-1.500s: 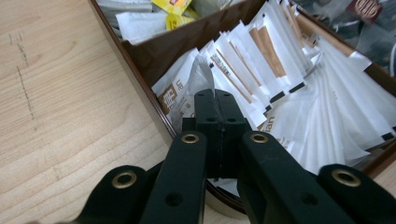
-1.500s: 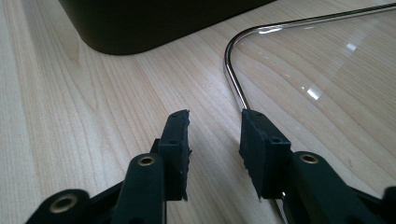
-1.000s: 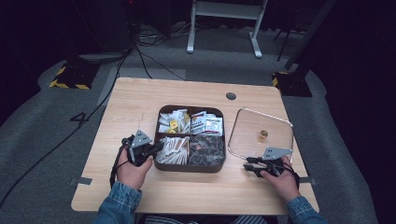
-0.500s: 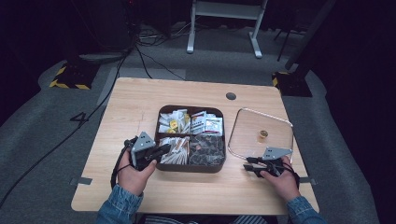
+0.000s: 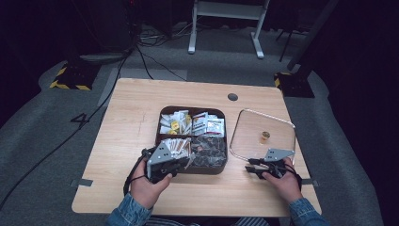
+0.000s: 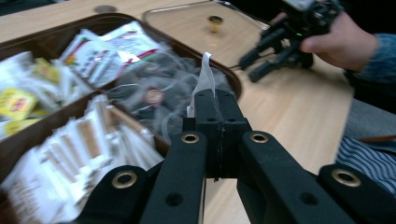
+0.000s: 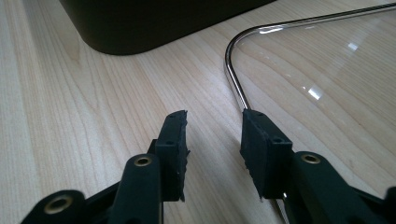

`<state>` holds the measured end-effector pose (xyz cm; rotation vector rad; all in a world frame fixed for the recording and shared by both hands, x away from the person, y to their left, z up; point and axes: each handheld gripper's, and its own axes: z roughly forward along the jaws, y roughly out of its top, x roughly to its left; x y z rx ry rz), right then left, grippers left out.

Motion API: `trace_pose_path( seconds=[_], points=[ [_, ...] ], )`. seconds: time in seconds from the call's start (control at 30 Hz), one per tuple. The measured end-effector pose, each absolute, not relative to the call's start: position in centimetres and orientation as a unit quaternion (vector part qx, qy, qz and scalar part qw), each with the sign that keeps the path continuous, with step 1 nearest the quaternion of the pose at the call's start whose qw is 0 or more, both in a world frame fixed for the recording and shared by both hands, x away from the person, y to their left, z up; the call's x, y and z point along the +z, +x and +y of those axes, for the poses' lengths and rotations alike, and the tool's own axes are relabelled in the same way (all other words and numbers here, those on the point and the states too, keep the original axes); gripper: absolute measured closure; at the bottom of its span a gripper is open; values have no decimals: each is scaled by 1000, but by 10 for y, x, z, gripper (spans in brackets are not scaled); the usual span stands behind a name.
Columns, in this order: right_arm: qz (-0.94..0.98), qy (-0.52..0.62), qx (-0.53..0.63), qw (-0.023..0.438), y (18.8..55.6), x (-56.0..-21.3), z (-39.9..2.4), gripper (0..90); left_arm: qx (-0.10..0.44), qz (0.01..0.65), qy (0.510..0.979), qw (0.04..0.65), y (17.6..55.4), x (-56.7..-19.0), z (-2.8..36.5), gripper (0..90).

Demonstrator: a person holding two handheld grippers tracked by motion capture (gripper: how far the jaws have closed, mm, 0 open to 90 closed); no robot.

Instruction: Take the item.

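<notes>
A dark brown divided box [image 5: 162, 123] [image 6: 56, 39] holds several kinds of sachets and tea bags. My left gripper [image 5: 184, 160] [image 6: 215, 100] hovers over the box's near side, shut on a thin white paper sachet [image 6: 204, 77] that sticks up between the jaws. My right gripper [image 5: 250, 166] [image 7: 215, 123] rests low on the table right of the box, open with nothing between its jaws. Its right pad [image 7: 261, 140] sits against the metal rim of a glass lid [image 5: 244, 123] [image 7: 238, 88].
The glass lid lies flat on the wooden table [image 5: 131, 108] right of the box, with a small gold knob [image 5: 265, 136] [image 6: 215, 20] at its middle. A round cable hole [image 5: 232, 97] is near the table's far edge. The table's left half is bare wood.
My left hand has swung right and slightly up, from the box's left edge to its near side, carrying the white sachet. The right hand has stayed where it was.
</notes>
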<state>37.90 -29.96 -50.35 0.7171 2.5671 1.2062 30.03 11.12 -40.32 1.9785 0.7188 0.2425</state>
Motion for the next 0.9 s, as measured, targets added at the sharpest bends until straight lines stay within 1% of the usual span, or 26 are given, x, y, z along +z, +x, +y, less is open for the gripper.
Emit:
trace_pose_path(
  seconds=[0.13,0.4,0.7,0.9],
  points=[
    [873,242,410,108,379,-503,-299,605,87,258,831,485,298,-407,100,900],
    [873,242,410,107,379,-503,-299,599,63,230,849,471,295,-419,84,900],
    [874,240,409,107,379,-503,-299,595,38,228,863,449,303,-444,73,900],
    [874,240,409,108,378,-503,-299,592,28,228,872,433,305,-454,65,899]
  ],
)
